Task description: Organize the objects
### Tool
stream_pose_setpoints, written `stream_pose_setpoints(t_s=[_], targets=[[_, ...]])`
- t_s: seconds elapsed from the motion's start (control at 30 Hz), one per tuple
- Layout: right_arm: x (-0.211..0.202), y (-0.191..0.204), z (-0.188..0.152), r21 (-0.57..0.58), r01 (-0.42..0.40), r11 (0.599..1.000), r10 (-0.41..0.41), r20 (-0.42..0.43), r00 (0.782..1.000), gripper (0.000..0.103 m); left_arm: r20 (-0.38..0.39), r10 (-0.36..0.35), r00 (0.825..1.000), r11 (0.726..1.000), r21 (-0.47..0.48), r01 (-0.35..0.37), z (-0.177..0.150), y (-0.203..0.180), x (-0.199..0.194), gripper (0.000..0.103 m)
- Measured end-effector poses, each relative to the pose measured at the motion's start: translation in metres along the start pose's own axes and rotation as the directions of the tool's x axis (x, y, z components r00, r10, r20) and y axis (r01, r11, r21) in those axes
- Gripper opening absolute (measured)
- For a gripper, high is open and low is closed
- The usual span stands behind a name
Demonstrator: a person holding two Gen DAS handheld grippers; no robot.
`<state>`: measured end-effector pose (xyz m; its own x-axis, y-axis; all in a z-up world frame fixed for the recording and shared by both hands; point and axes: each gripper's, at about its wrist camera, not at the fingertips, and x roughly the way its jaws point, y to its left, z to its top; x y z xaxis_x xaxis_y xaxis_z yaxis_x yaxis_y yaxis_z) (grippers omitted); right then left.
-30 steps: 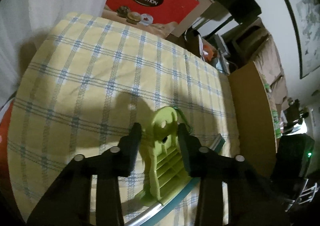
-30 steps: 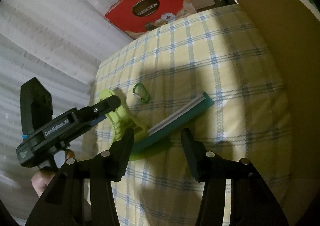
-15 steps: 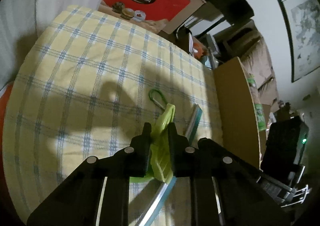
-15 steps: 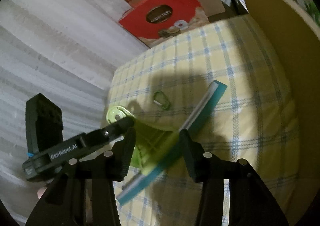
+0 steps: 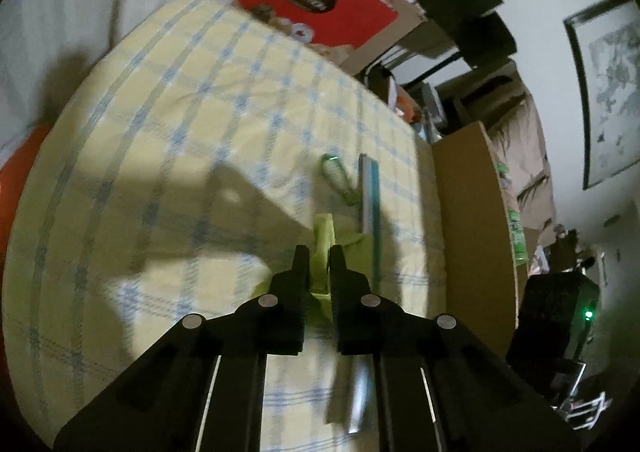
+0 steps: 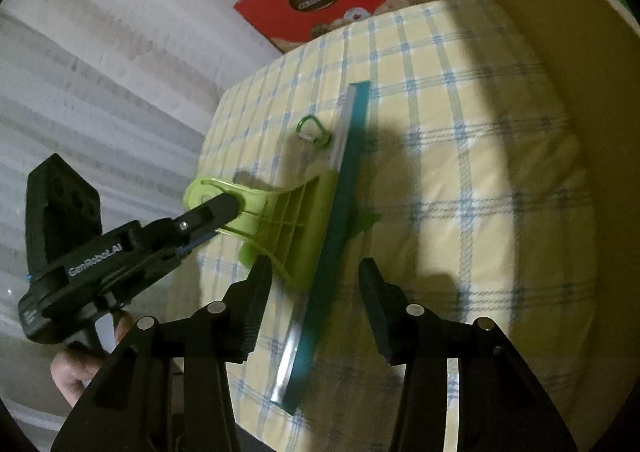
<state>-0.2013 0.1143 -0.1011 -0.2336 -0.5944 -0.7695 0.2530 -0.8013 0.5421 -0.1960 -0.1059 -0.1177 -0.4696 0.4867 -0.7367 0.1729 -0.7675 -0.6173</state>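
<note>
Pinching the lime-green handle of the squeegee [image 6: 296, 220], the left gripper [image 5: 319, 252] is closing to steady it on the checked bedspread [image 6: 460, 140] beside the green carabiner [image 6: 312, 130], while the right gripper [image 6: 314, 272] hangs spread over its teal blade, probably to share the lift

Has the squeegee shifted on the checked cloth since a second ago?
Yes. The squeegee has swung round: its blade's far end now lies beside the green clip, nearer the red box.

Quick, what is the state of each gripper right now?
Left gripper: jaws closing on the green squeegee handle, which it holds.
Right gripper: open, jaws either side of the squeegee blade, holding nothing.
</note>
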Motion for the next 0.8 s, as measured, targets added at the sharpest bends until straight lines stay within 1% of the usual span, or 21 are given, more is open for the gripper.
stream_pose_setpoints(t_s=[0.13, 0.23, 0.3, 0.33, 0.37, 0.4, 0.43, 0.5, 0.6, 0.7, 0.73, 0.77, 0.8], targets=[[0.007, 0.008, -0.006, -0.033, 0.006, 0.999, -0.006, -0.021, 1.0, 0.047, 0.003, -0.035, 0.999, 0.998, -0.045, 0.036, -0.002, 0.018, 0.0, 0.012], [0.008, 0.012, -0.006, -0.052, 0.021, 0.998, -0.022, -0.017, 1.0, 0.047, 0.0, -0.047, 0.999, 0.998, -0.032, 0.047, -0.001, 0.02, 0.001, 0.011], [0.009, 0.013, -0.006, -0.058, 0.021, 0.998, -0.022, -0.018, 1.0, 0.047, -0.009, -0.054, 0.998, 0.998, -0.039, 0.054, 0.0, 0.021, 0.002, 0.013], [0.009, 0.014, -0.006, -0.063, 0.023, 0.998, -0.024, -0.016, 1.0, 0.046, -0.012, -0.06, 0.998, 0.997, -0.054, 0.06, 0.002, 0.024, 0.002, 0.021], [0.009, 0.015, -0.006, -0.07, 0.03, 0.997, -0.031, -0.015, 0.999, 0.043, -0.013, -0.071, 0.997, 0.994, -0.082, 0.07, 0.004, 0.028, 0.002, 0.031], [0.009, 0.015, -0.007, -0.076, 0.038, 0.996, -0.039, -0.013, 0.999, 0.04, -0.007, -0.081, 0.997, 0.992, -0.097, 0.08, 0.005, 0.03, 0.002, 0.034], [0.009, 0.014, -0.007, -0.08, 0.044, 0.996, -0.045, -0.012, 0.999, 0.039, 0.002, -0.086, 0.996, 0.991, -0.106, 0.086, 0.006, 0.031, 0.002, 0.034], [0.009, 0.014, -0.007, -0.078, 0.04, 0.996, -0.041, -0.01, 0.999, 0.037, 0.014, -0.073, 0.997, 0.992, -0.099, 0.074, 0.01, 0.029, 0.001, 0.034], [0.009, 0.014, -0.007, -0.077, 0.04, 0.996, -0.041, -0.011, 0.999, 0.035, 0.021, -0.084, 0.996, 0.992, -0.098, 0.086, 0.016, 0.024, 0.001, 0.034], [0.011, 0.013, -0.007, -0.075, 0.037, 0.997, -0.038, -0.013, 0.999, 0.035, 0.045, -0.082, 0.996, 0.993, -0.079, 0.085, 0.022, 0.016, -0.002, 0.034], [0.011, 0.014, -0.007, -0.076, 0.037, 0.996, -0.038, -0.013, 0.999, 0.035, 0.044, -0.075, 0.996, 0.995, -0.062, 0.078, 0.024, 0.012, -0.002, 0.029], [0.011, 0.013, -0.007, -0.077, 0.035, 0.996, -0.037, -0.015, 0.999, 0.035, 0.04, -0.062, 0.997, 0.997, -0.04, 0.063, 0.025, 0.008, 0.0, 0.015], [0.011, 0.012, -0.008, -0.075, 0.032, 0.997, -0.033, -0.017, 0.999, 0.035, 0.037, -0.035, 0.999, 0.999, -0.016, 0.036, 0.025, 0.003, 0.001, 0.009]])
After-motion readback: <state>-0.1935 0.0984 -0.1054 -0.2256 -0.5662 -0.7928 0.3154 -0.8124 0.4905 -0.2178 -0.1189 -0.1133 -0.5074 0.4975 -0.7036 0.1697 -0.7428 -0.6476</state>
